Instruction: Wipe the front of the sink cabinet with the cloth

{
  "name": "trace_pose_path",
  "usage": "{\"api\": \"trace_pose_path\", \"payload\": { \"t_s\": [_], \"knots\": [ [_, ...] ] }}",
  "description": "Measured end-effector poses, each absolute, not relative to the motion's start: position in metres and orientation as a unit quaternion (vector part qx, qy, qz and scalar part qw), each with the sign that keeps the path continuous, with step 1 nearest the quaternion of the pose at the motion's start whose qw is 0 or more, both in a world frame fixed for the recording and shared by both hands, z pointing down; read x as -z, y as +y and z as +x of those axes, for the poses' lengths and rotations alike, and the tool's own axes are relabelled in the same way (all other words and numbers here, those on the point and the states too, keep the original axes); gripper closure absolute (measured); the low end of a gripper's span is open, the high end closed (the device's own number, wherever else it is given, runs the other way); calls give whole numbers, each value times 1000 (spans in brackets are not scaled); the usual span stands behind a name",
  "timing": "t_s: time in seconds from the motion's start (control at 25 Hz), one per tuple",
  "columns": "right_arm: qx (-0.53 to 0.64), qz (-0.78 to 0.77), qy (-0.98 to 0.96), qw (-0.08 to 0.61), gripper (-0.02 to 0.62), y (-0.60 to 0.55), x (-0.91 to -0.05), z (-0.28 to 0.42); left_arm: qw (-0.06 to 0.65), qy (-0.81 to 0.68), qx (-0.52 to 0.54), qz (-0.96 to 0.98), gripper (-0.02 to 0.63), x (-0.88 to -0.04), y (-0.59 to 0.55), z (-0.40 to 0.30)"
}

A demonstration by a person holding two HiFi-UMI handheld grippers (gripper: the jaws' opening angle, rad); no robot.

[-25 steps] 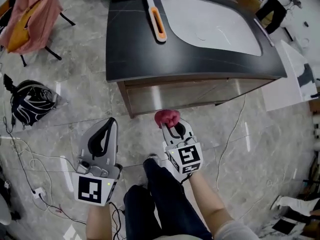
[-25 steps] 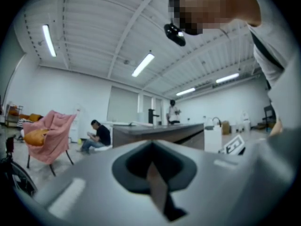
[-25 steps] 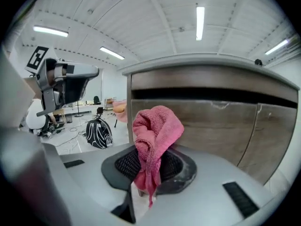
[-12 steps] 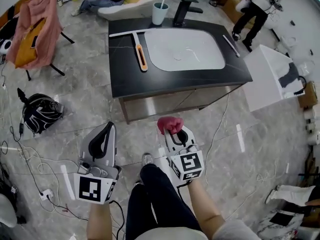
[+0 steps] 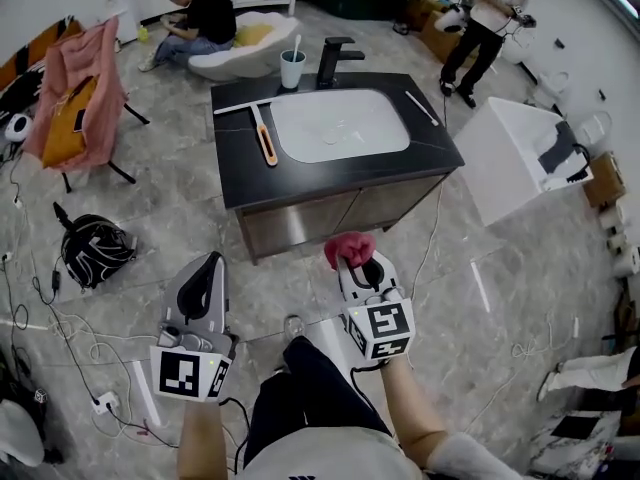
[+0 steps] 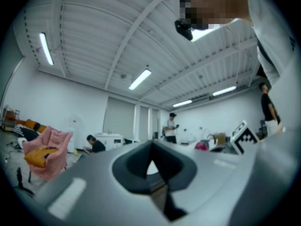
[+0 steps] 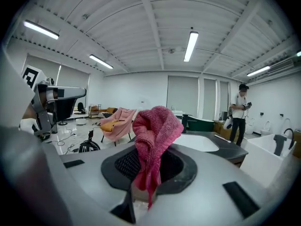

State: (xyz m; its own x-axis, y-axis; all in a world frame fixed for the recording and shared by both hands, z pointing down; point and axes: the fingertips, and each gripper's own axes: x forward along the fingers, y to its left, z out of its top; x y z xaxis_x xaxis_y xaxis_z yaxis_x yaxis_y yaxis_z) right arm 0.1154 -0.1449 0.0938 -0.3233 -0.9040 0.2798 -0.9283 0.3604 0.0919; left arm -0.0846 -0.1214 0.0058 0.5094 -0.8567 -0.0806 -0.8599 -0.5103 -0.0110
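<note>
The sink cabinet has a black top, a white basin and a brownish front, and stands on the floor ahead of both grippers. My right gripper is shut on a bunched pink cloth, held in the air short of the cabinet front and apart from it. In the right gripper view the cloth sticks up between the jaws of the right gripper, with the cabinet's top behind it. My left gripper hovers to the left, jaws together and holding nothing; the left gripper points into the room.
An orange-handled squeegee, a cup and a black faucet are on the countertop. A white unit stands right of the cabinet. A pink-draped chair, a black bag and floor cables lie left. Two people are at the back.
The cabinet has shrunk and slid up in the head view, so I stand farther from it. More of the room shows. Both grippers keep their places; the cloth stays held.
</note>
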Motion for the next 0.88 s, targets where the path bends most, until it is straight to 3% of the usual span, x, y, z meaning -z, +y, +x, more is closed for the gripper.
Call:
{"api": "trace_pose_path", "payload": {
  "t_s": [0.88],
  "knots": [
    [7, 624, -775, 98, 522, -52, -2, 152, 53, 513, -52, -855, 600, 49, -43, -93]
  ]
}}
